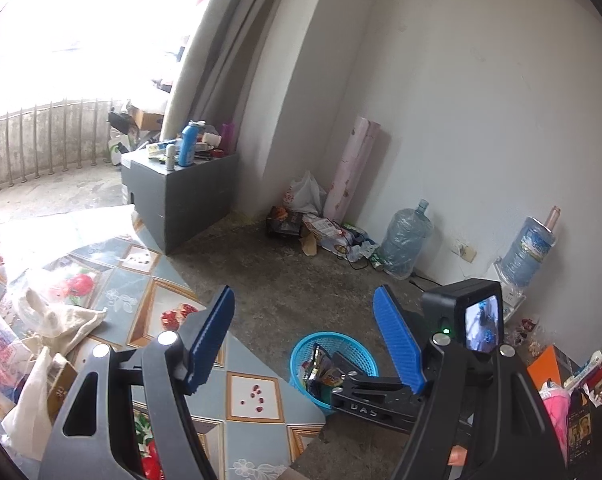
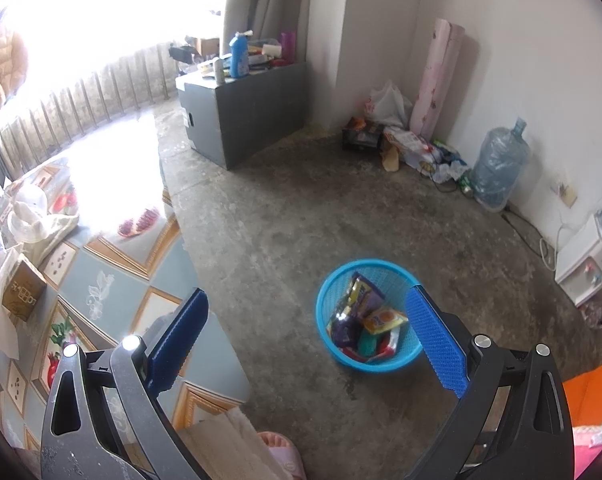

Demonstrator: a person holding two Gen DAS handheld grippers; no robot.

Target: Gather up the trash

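Note:
A round blue basket (image 2: pixel 365 365) stands on the concrete floor, holding several snack wrappers, among them an orange packet (image 2: pixel 385 318) and a purple one (image 2: pixel 366 294). My right gripper (image 2: pixel 307 294) hovers above and before it, blue pads wide apart with nothing between them; its right pad overlaps the basket's rim in the picture. In the left wrist view the basket (image 1: pixel 329 335) lies low in the middle, partly hidden by the right tool's black body. My left gripper (image 1: pixel 305 296) stands open and empty over the table's corner.
A table with a fruit-patterned cloth (image 2: pixel 101 280) fills the left, bearing a cream cloth bag (image 1: pixel 61 320) and a small brown box (image 2: pixel 23 292). A grey cabinet (image 1: pixel 181 196), a corner litter pile (image 1: pixel 321 228) and a water jug (image 1: pixel 405 240) line the walls. A slippered foot (image 2: pixel 281 452) is below.

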